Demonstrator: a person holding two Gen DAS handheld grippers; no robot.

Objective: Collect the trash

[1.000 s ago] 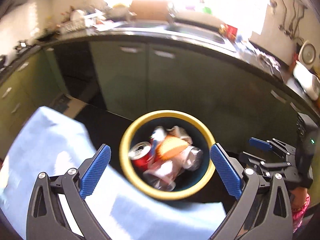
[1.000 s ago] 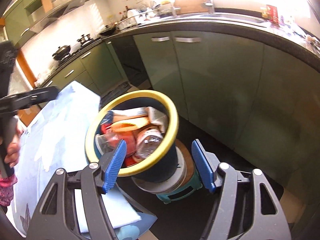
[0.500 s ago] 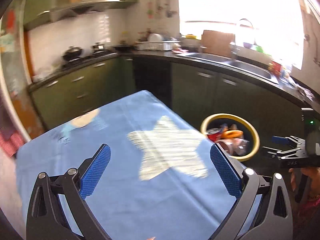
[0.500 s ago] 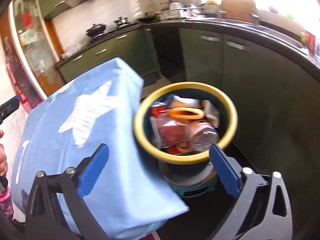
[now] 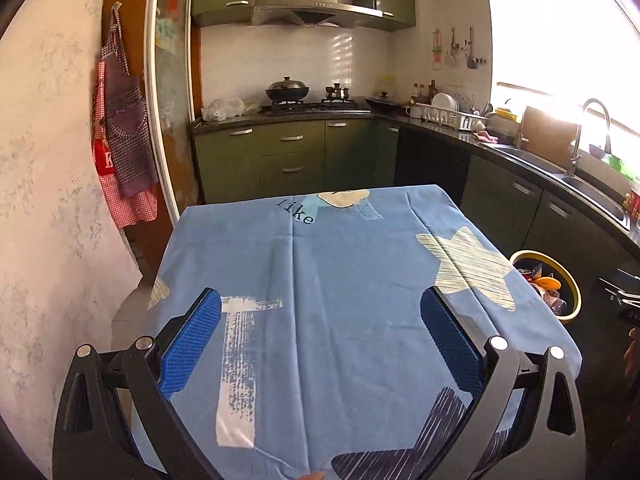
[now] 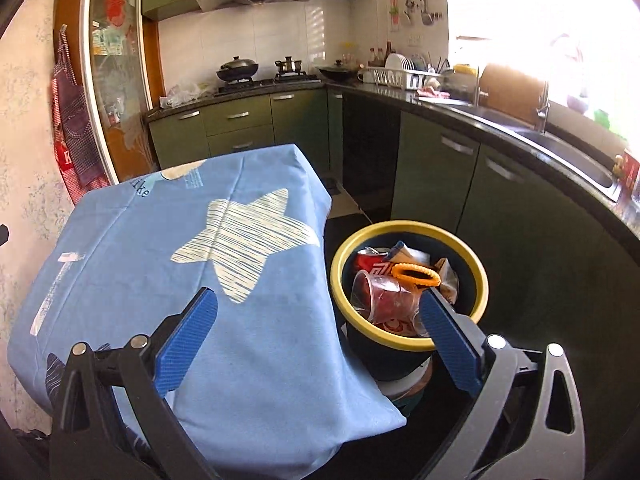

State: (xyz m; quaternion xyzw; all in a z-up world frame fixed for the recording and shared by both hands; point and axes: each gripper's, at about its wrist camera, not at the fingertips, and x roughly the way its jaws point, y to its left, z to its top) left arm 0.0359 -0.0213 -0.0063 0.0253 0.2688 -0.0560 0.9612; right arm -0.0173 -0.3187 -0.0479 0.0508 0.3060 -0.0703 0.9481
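A table under a cloth stands in the middle of the kitchen. A bin stands on the floor just beside the table's right edge, between table and sink counter. In the bin lie a cup, a can and wrappers. Behind the table's far edge, a stove carries a wok. An apron hangs on the wall left of the table.

Green cabinets line the white-tiled wall beyond a blue-clothed counter, with a bright window at right.
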